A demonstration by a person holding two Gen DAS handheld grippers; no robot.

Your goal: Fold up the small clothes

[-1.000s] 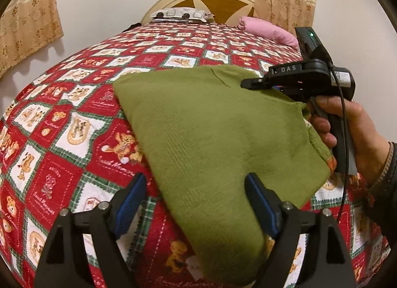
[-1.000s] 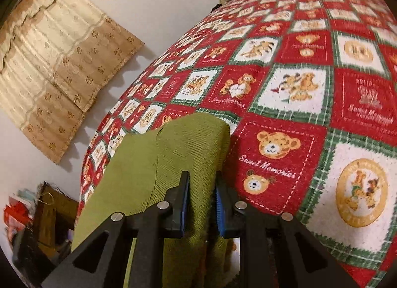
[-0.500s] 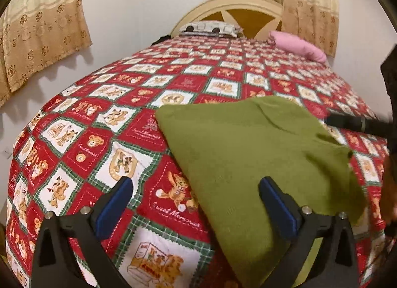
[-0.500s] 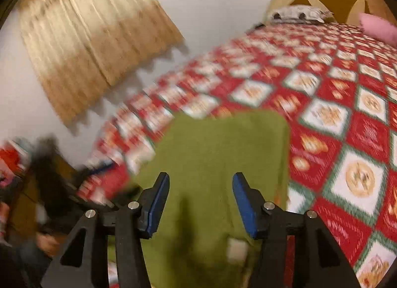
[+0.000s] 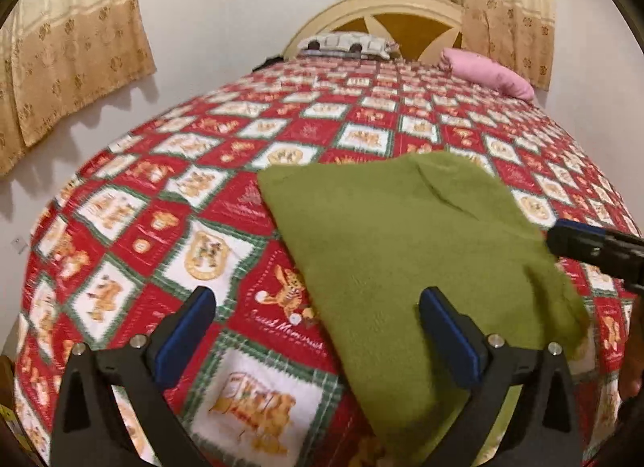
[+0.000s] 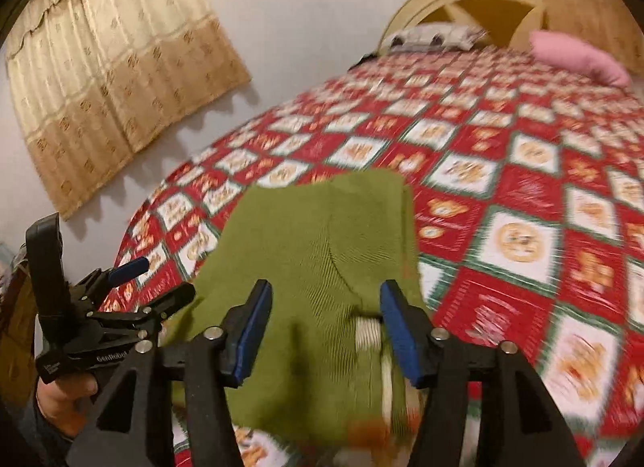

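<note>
1. Both claws are held open with nothing pinched; the left claw (image 5: 318,336) is spread wide, and the right claw (image 6: 322,330) has just been opening.
2. A green garment (image 5: 406,249) is laid folded on the bed (image 5: 193,193), ahead of and below both claws.

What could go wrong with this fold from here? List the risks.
1. The green garment lies near the bed's near edge, so it may slide off the quilt.
2. The right gripper, whose jaws have just been opening, hangs open just above the cloth and could snag it.
3. The left gripper is open with one finger over the garment's edge; a careless move could undo the fold.
</note>
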